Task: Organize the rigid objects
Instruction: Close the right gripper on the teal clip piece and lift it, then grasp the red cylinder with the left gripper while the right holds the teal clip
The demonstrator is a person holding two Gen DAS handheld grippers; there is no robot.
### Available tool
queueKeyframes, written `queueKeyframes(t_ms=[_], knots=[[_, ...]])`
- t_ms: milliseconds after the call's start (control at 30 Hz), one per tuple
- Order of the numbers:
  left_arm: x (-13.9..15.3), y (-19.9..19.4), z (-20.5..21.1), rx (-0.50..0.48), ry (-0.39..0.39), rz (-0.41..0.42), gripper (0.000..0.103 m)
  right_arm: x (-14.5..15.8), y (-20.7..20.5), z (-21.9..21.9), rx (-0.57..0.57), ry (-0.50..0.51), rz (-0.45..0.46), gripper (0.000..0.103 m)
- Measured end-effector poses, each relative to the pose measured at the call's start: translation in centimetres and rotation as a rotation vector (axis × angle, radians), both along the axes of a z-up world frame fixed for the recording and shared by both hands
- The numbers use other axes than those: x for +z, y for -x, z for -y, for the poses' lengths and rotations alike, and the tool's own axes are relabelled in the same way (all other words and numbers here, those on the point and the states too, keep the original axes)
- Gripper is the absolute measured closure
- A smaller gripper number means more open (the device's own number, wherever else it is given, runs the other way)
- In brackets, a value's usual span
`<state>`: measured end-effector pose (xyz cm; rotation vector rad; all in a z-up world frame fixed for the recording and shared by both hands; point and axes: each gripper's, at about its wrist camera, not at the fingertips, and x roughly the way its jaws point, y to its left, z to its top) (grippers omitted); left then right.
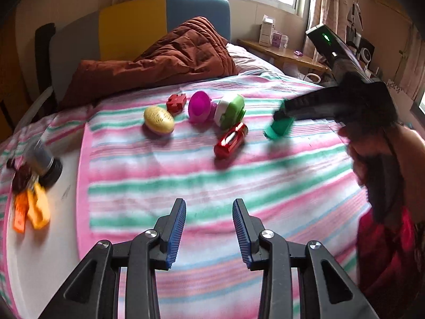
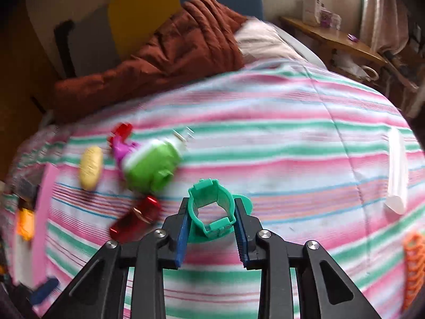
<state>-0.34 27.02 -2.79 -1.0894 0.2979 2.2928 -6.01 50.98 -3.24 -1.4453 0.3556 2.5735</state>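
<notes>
Left wrist view: left gripper (image 1: 208, 228) released, nothing between the pads, striped blanket (image 1: 186, 175) below. Far ahead and left of its tips, gold egg-shaped case (image 1: 158, 120); further right, small red block (image 1: 175, 103), magenta shell (image 1: 199, 106), green-and-white case (image 1: 229, 111), red shiny car (image 1: 230, 140). Right of all these, right gripper (image 1: 279, 118) clenched on teal ring piece (image 1: 279, 130), low over the blanket.

Right wrist view: right gripper (image 2: 211, 224), blue pads (image 2: 182, 235) pressing the teal ring piece (image 2: 209, 207) from both sides across its open band, flat base showing behind the tips. Probably light, stiff plastic, thin-walled and hollow, so likely to flex or pop out under a hard squeeze; best taken across the thicker band near the base. Smooth blurred cases ahead-left look slippery, rounded, best gripped at the waist.
</notes>
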Motion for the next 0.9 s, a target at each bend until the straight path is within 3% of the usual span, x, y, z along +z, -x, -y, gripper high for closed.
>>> queueKeyframes(t_ms=[67, 267, 500, 700, 833, 900], knots=[[-0.1, 1.0, -1.5, -0.018, 0.016, -0.003, 0.065, -0.8, 0.2, -0.8, -0.030, 0.038, 0.036, 0.072], [-1.1, 4.3, -6.1, -0.091, 0.055, -0.001, 0.065, -0.8, 0.4, -1.6, -0.055, 0.067, 0.033, 0.072], [-2.8, 8.0, -8.6, -0.111, 0.054, 0.058, 0.065, -0.4, 0.3, -2.1, -0.078, 0.108, 0.028, 0.072], [-4.3, 8.6, -9.6, -0.127, 0.044, 0.054, 0.065, -0.4, 0.3, -1.9, -0.081, 0.112, 0.036, 0.072], [-4.4, 8.0, -9.9, -0.142, 0.052, 0.004, 0.077, -0.3, 0.2, -2.0, -0.088, 0.119, 0.036, 0.072], [-4.4, 8.0, -9.7, -0.137, 0.048, -0.007, 0.077, -0.3, 0.2, -2.0, -0.085, 0.117, 0.035, 0.072]])
